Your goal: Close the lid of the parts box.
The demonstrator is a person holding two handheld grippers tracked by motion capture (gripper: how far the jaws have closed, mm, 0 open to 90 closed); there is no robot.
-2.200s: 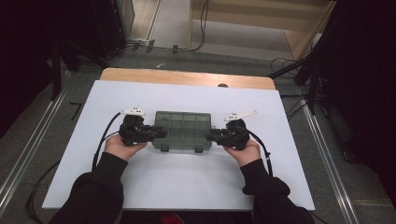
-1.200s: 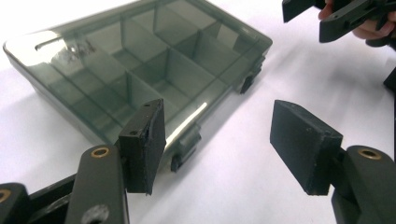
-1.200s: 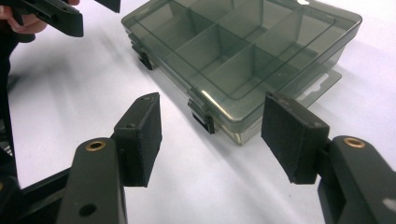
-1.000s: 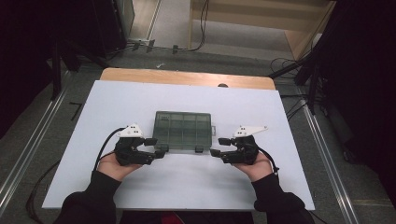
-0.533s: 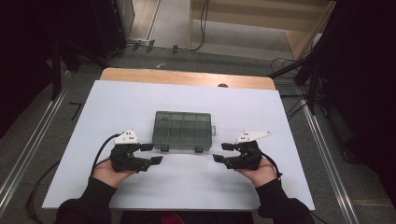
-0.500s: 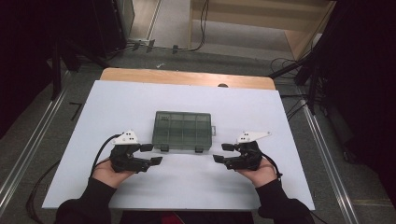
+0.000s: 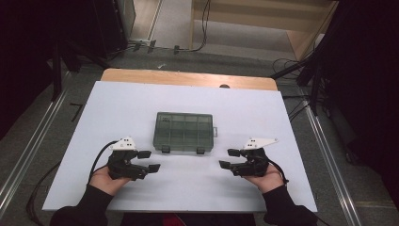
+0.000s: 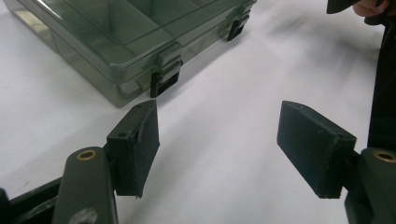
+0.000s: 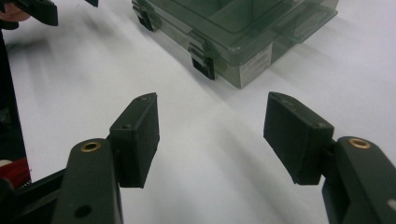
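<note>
the left gripper (image 7: 151, 161) is sitting nearer the table's (image 7: 282, 122) front edge than a second ago, jaws just widening, released. the plastic box (image 7: 183, 131) is lying between, untouched. the right gripper (image 7: 226, 158) is likewise pulled back, released.

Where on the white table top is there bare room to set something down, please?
The white table top lies bare left and right of the compartment box, and behind it up to the wooden edge. The near strip is tighter: the left gripper and right gripper, both open, sit either side of its bare middle.
</note>
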